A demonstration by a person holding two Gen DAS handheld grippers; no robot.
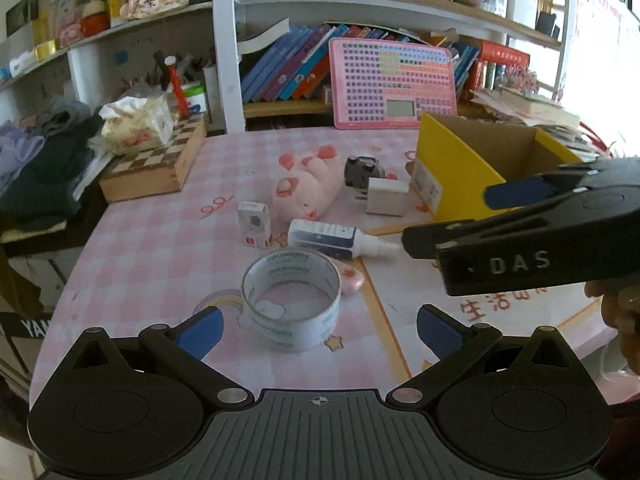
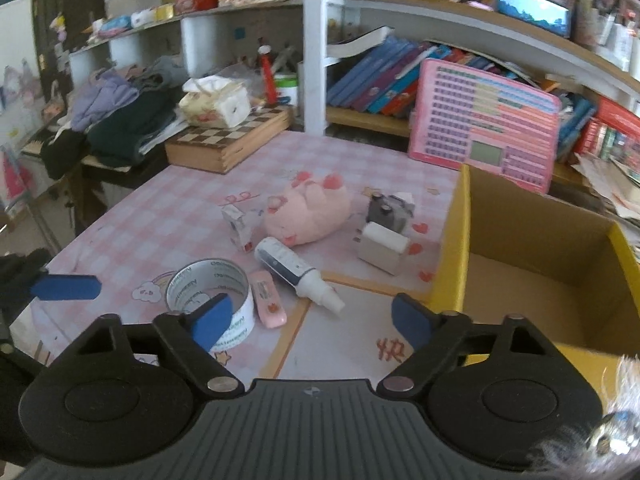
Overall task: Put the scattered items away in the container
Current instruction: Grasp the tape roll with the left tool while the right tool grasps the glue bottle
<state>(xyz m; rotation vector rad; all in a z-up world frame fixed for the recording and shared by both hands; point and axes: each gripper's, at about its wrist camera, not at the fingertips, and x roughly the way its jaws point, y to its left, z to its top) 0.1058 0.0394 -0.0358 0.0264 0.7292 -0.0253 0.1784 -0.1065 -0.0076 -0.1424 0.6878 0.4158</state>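
Observation:
A roll of printed tape (image 1: 291,304) (image 2: 212,300) lies flat on the pink checked tablecloth, right in front of my open left gripper (image 1: 320,332), between its blue pads. Behind it lie a white bottle (image 1: 336,240) (image 2: 296,270), a pink plush pig (image 1: 308,192) (image 2: 308,212), a small carton (image 1: 254,224), a pink eraser-like case (image 2: 270,300), a white block (image 2: 382,250) and a grey gadget (image 2: 390,210). The yellow cardboard box (image 1: 452,168) (image 2: 456,240) stands open at the right. My right gripper (image 2: 312,320) (image 1: 444,218) is open and holds nothing, near the bottle's nozzle.
A wooden chessboard box (image 1: 156,168) with a tissue pack (image 1: 136,124) sits at the table's back left, beside a pile of clothes (image 1: 40,160). A pink keyboard toy (image 1: 394,84) leans on shelves of books behind. The table edge curves along the left.

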